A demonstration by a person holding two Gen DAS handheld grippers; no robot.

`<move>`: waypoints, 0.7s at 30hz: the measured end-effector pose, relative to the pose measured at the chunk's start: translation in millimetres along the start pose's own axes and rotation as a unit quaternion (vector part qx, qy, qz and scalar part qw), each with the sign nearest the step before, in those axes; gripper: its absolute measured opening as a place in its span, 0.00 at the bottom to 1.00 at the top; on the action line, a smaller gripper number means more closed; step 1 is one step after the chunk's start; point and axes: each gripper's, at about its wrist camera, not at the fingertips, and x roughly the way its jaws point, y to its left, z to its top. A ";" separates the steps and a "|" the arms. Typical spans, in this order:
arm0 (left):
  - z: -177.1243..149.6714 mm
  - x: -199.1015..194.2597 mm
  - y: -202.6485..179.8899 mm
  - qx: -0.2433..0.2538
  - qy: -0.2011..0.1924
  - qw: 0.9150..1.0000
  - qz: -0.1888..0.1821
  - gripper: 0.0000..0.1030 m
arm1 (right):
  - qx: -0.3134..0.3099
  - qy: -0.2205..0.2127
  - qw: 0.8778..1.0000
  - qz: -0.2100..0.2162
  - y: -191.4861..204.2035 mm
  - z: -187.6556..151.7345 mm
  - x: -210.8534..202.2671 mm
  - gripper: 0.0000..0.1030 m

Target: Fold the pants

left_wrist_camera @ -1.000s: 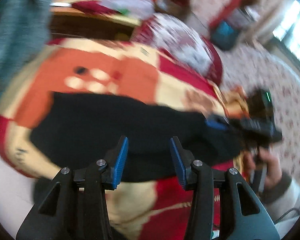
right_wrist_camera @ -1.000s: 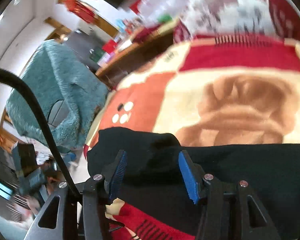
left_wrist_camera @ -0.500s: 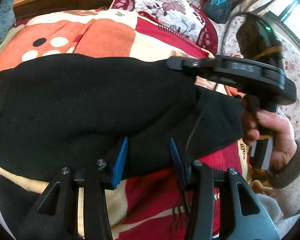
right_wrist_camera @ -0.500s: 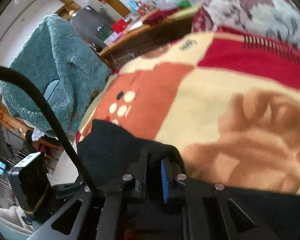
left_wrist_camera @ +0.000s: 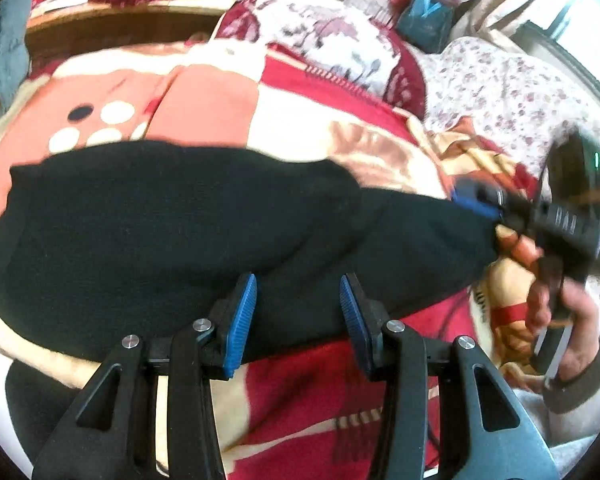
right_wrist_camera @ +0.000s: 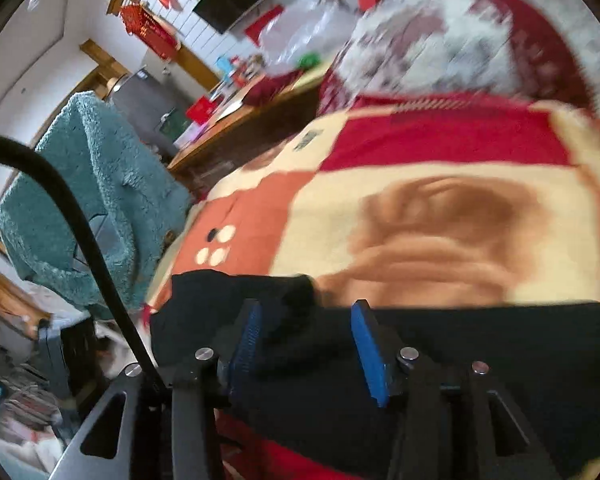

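The black pants lie across a red, orange and cream blanket, with one layer folded over another. My left gripper is open and empty, just above the near edge of the pants. In the left wrist view the right gripper sits at the pants' right end, by the cloth's tip. In the right wrist view the right gripper is open, its blue pads apart over the black cloth, holding nothing.
A floral pillow and a floral sheet lie at the far right of the bed. A wooden headboard shelf with clutter runs behind. A teal fleece hangs beside the bed.
My right gripper was shut on the pants half a second ago and has opened, letting the cloth go, and pulled back to the right end. My left gripper stayed open.
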 end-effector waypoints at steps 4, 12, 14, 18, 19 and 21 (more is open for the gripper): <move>7.5 0.9 -19.3 0.019 0.000 1.000 -0.023 0.42 | 0.039 -0.001 0.996 -0.076 -27.9 -31.1 -42.5 0.44; 6.3 39.4 -67.2 0.066 0.050 0.995 -0.052 0.47 | 0.157 0.008 0.982 -0.106 -90.3 -86.8 -79.3 0.44; 6.7 47.1 -75.4 0.070 0.056 0.994 -0.056 0.47 | 0.165 -0.003 0.978 -0.125 -95.7 -86.8 -79.7 0.44; 7.9 57.9 -85.5 0.076 0.060 0.994 -0.058 0.47 | 0.185 -0.016 0.975 -0.123 -107.4 -82.1 -79.4 0.44; 7.7 60.5 -86.9 0.078 0.063 0.993 -0.055 0.47 | 0.191 -0.014 0.973 -0.131 -111.6 -81.0 -77.4 0.44; 6.0 62.5 -88.3 0.082 0.067 0.993 -0.056 0.47 | 0.210 -0.013 0.968 -0.134 -116.8 -80.8 -72.9 0.44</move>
